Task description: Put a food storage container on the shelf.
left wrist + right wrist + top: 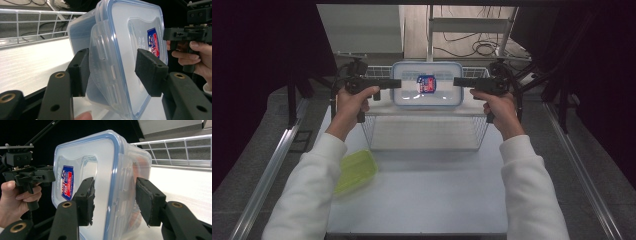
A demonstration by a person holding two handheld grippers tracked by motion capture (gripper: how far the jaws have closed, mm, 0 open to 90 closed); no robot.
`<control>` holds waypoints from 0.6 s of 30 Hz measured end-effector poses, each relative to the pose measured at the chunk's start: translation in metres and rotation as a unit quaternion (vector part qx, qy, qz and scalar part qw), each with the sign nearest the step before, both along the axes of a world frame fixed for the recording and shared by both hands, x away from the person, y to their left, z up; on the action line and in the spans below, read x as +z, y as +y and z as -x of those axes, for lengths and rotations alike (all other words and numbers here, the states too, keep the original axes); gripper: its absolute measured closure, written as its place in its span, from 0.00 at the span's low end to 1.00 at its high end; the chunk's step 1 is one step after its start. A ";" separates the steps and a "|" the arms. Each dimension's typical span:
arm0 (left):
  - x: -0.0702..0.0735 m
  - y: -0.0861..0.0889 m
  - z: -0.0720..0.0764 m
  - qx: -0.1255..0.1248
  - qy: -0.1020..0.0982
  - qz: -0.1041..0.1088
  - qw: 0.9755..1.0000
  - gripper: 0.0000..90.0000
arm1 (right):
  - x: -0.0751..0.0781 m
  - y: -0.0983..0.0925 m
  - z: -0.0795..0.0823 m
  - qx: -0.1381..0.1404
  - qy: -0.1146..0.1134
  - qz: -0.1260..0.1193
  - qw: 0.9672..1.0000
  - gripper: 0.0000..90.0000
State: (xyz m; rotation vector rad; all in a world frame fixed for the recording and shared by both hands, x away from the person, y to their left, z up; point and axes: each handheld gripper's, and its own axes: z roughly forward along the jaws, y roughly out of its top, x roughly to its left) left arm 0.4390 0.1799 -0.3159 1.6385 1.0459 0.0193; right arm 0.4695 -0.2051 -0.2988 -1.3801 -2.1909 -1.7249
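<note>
While both grippers, left (396, 83) & right (458, 81), are straddling container (427, 84) ends w/ pads slack, it's resting over wire basket (377, 131), prob. being released.

— How is the light?
— Even, from overhead; the white table (422, 200) is bright, and dark surroundings frame it.
— Sharpness?
— The high view is soft and grainy; the nearest jaws blur in both gripper views.
</note>
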 end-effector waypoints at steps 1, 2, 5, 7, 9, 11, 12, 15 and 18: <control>0.000 0.000 -0.001 0.004 0.001 0.001 1.000 0.51 | 0.000 0.000 0.000 -0.003 0.001 0.002 1.000 0.55; -0.001 -0.001 -0.002 0.007 0.002 0.000 1.000 0.50 | 0.000 0.001 0.000 -0.007 0.003 0.006 1.000 0.55; -0.005 -0.002 -0.006 0.018 0.009 -0.013 1.000 0.44 | -0.003 0.003 -0.001 -0.013 0.010 0.016 1.000 0.56; -0.008 -0.001 -0.009 0.024 0.011 -0.021 0.999 0.42 | -0.006 0.004 -0.001 -0.024 0.010 0.029 0.999 0.58; -0.009 -0.001 -0.011 0.034 0.020 -0.016 0.999 0.38 | -0.007 0.004 0.000 -0.022 0.010 0.028 0.999 0.58; -0.009 -0.002 -0.012 0.035 0.019 -0.015 0.999 0.35 | -0.007 0.004 0.003 -0.024 0.009 0.027 0.999 0.58; -0.009 -0.003 -0.011 0.033 0.017 -0.018 0.999 0.35 | -0.006 0.004 0.004 -0.023 0.008 0.026 0.999 0.57; -0.007 -0.004 -0.009 0.042 0.011 -0.024 0.999 0.29 | -0.003 0.000 0.008 -0.025 0.001 0.022 0.999 0.56; -0.004 -0.002 -0.005 0.038 0.006 -0.021 0.999 0.27 | 0.000 -0.005 0.013 -0.026 -0.007 0.020 0.999 0.56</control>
